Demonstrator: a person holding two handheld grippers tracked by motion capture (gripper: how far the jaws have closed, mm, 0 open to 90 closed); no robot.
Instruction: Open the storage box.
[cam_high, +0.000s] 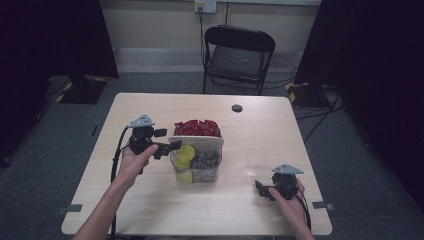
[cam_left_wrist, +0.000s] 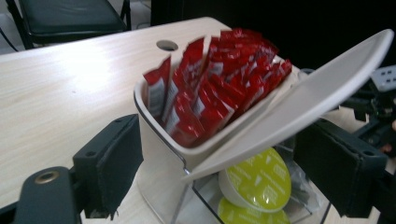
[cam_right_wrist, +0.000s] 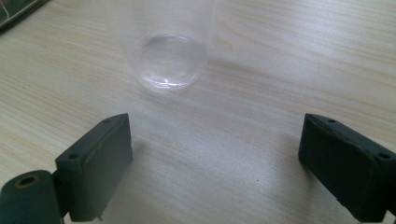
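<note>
A clear organiser box (cam_high: 196, 159) stands near the middle of the pale wooden surface (cam_high: 150, 210). Its white upper tray is packed with upright red sachets (cam_high: 197, 128); below, behind a hinged white flap (cam_left_wrist: 299, 100), lie round yellow-green capsules (cam_left_wrist: 257, 179). In the left gripper view the flap is tilted up and outward, so the lower compartment stands open and two capsules show beneath its edge.

The left tool (cam_high: 167, 146) is at the box's left side, its jaws pointing right toward the capsules. In the left gripper view they stand wide apart, one on each side of the box's near corner, holding nothing. The top capsule lies straight ahead of this tool and slightly low, under the raised flap, its flat foil face turned toward the camera. Whether the flap rests on the far jaw or just passes in front of it cannot be told.

To the right of the box, apart from it, a clear plastic cup (cam_high: 255, 161) stands upright on the surface. The right tool (cam_high: 262, 189) rests low just beyond it, near the surface's front right edge, jaws wide and empty, with the cup directly ahead in the right gripper view.

Judging by position, the left tool is much the nearer to the capsules and would reach in rightward under the flap; the cup waits on the right tool's side.
</note>
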